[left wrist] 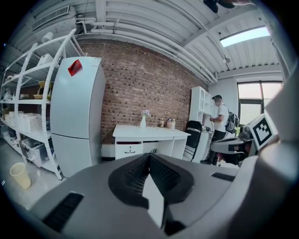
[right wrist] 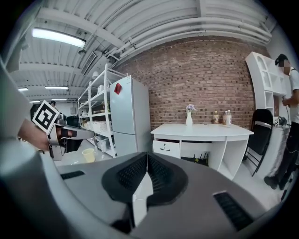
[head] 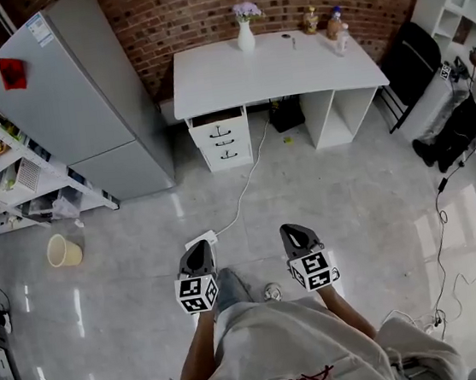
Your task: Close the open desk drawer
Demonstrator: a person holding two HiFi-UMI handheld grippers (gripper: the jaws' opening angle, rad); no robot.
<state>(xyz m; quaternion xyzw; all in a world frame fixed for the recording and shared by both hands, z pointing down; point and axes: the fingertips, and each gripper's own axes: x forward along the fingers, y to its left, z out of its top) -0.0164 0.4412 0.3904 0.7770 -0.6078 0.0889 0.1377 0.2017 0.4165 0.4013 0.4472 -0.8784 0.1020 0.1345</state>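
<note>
White cable [head: 241, 197] runs across the glossy floor from a power strip [head: 199, 239] that lies just ahead of my left claw [head: 199, 248], in the lower middle of the head view. I judge this the nearest hazard: walking toward the counter, I could catch a foot on the cable or drag the strip along.

Farther up the frame, the drawer [head: 219, 130] is the top one of the stack under the left end of the counter [head: 292, 71]. It stands only a little way out, with a dark gap above its front. I am well apart from it and nothing of mine touches it. A push from a narrow closed tip, placed off centre, could skew the drawer in its slot or slip off the smooth front. A hard shove could jolt the counter and rock the vase [head: 245, 34] at its back edge, above that drawer stack.

My left claw is fully closed, pads pressed together with nothing between them. Beyond its tips its own view shows only the distant counter and drawer. My right claw [head: 295, 229], beside it toward the right of the head view, is likewise closed and empty. Neither touches anything.
</note>
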